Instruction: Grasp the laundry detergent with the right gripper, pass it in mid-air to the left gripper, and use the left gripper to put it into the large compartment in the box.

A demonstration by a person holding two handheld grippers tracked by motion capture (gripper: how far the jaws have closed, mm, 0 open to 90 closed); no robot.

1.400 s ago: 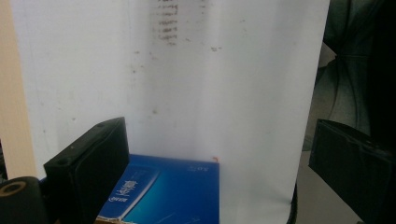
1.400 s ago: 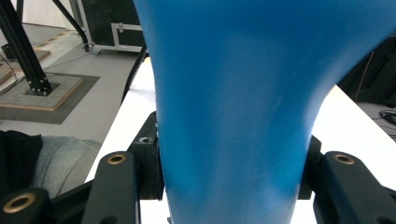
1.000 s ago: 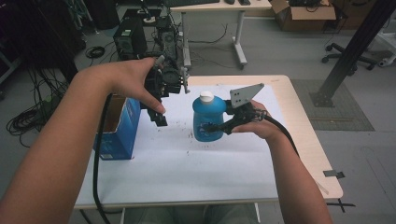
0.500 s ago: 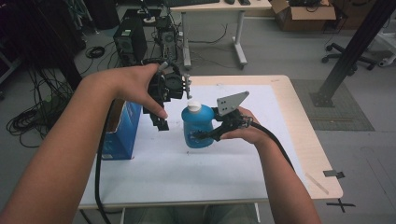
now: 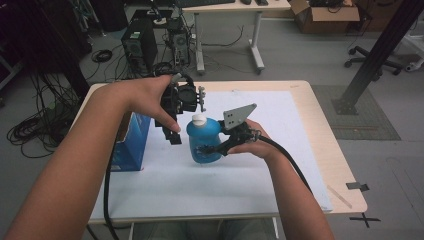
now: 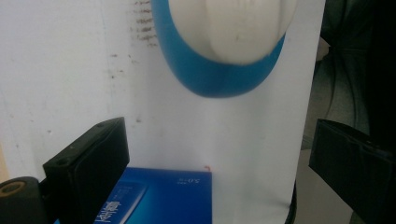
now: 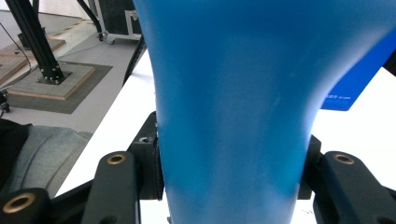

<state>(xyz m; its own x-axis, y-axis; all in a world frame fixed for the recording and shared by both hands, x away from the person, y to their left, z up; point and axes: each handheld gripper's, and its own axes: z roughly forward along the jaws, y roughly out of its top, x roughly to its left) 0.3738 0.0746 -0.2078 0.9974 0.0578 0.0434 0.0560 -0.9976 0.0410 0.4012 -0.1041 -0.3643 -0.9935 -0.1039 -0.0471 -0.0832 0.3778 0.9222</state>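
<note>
Blue bottle clamped in right gripper jaws, left gripper jaws open, white-covered table, grey floor.

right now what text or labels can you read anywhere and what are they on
Blue box: white print on its face, seen upside down in the left gripper view, too blurred to read.
Blue box, right gripper view: a small white line of print, too small to read.
Blue bottle and its white cap: no label or print visible.

Blue box close left of bottle
</note>
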